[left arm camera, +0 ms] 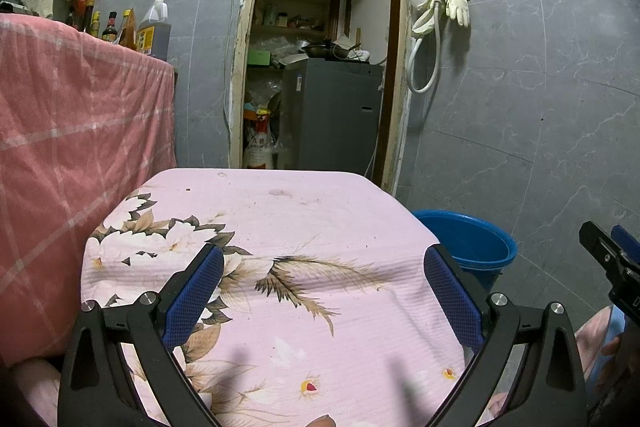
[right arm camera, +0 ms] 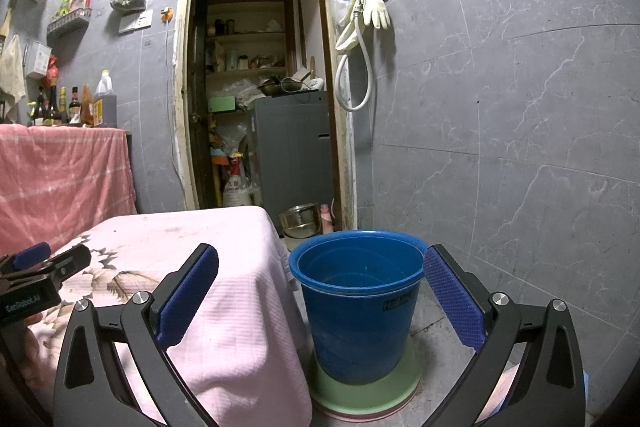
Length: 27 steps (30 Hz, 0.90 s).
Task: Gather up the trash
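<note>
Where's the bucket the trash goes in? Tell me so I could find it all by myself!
Find the little table with the pink flowery cloth in front of the doorway. Right beside it, on the floor near the grey tiled wall, stands the blue bucket. It is the only bright blue round tub, it sits on a pale green disc, and it is bigger than the shiny metal pot behind it.

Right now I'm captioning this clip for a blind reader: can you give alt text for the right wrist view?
Open right tongs frame a blue bucket standing on a green disc on the floor, beside a table draped in a pink floral cloth. The left tongs show at the left edge; behind, a grey tiled wall and an open pantry doorway.
</note>
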Available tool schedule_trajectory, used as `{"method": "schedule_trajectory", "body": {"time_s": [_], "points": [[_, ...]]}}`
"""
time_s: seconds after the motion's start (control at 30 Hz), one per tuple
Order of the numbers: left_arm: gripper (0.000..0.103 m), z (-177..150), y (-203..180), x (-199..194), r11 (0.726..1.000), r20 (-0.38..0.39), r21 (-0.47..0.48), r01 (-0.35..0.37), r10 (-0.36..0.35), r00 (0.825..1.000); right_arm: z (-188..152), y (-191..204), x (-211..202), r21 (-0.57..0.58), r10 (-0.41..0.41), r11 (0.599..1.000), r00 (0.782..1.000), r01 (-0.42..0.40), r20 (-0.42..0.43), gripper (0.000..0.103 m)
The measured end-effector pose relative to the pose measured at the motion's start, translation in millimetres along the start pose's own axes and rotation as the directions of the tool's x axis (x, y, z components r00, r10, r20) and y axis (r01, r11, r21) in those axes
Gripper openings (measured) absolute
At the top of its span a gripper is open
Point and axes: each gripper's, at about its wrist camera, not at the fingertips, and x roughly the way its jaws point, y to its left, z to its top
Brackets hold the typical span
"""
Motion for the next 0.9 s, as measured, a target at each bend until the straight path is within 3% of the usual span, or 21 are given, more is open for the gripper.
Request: {"method": "schedule_trajectory", "body": {"time_s": [0.9], "points": [[0.098,-0.5,-0.5,-0.7,1.000,-0.003,-0.004,-0.003,0.003,1.000,0.1,-0.9,1.0,0.000,0.001,1.000,1.000,-0.001,-0.001,0.103]]}}
